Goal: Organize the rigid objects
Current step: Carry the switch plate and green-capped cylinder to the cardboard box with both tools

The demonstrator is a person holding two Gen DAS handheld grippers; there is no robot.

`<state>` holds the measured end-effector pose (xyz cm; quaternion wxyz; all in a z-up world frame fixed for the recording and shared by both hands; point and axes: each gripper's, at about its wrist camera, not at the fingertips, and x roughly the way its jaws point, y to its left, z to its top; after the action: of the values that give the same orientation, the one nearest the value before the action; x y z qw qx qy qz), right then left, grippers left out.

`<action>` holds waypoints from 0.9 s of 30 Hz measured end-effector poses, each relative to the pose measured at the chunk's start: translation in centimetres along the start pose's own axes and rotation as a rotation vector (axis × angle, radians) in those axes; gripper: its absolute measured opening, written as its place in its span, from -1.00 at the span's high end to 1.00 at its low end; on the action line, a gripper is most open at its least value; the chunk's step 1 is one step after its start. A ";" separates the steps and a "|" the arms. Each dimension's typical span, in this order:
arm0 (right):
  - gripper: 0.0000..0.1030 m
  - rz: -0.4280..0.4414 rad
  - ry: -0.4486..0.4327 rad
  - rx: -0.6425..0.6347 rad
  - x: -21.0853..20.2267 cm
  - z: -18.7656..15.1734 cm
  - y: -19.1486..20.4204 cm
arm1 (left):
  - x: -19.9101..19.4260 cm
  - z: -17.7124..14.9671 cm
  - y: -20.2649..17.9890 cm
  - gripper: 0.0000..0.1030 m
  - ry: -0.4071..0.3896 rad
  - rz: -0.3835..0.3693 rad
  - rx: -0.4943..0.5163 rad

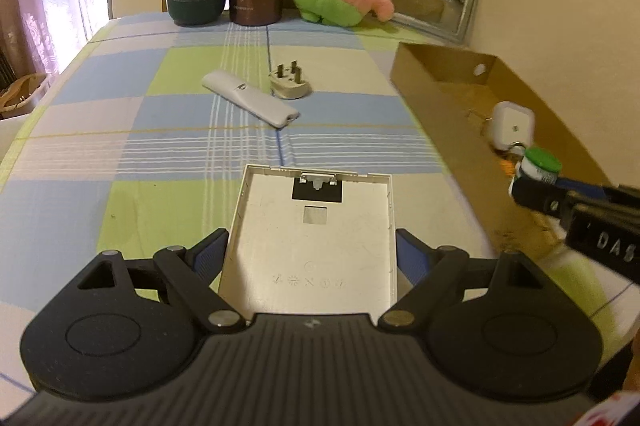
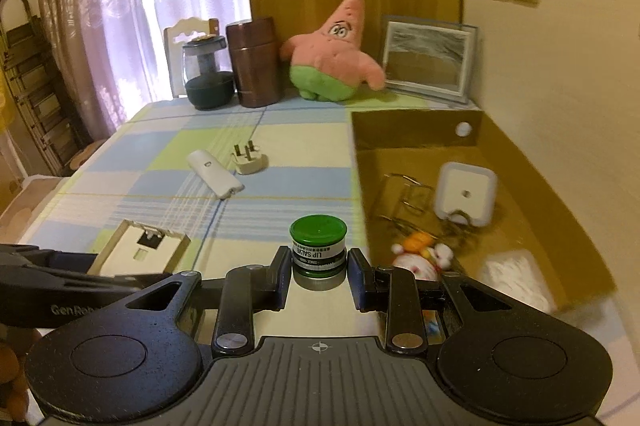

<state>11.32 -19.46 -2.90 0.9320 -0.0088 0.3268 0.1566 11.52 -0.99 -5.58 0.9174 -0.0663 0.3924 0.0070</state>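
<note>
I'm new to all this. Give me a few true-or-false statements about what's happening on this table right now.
1. The right gripper has a green-lidded lip salve jar between its fingers. True.
2. The cardboard box holds nothing. False: a white square device and a small toy lie inside.
3. The left gripper straddles a flat white cover. True.
4. The three-pin plug is inside the box. False: it lies on the tablecloth beside the white remote.
</note>
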 end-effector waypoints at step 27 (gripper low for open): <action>0.48 -0.163 -0.047 0.126 -11.2 -0.7 -10.0 | -7.2 -0.6 -12.5 -0.64 -0.052 -0.153 0.067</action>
<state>5.63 -32.29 2.54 0.9478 0.0270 0.3122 0.0595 6.90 -13.19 0.60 0.9268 -0.0652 0.3623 -0.0748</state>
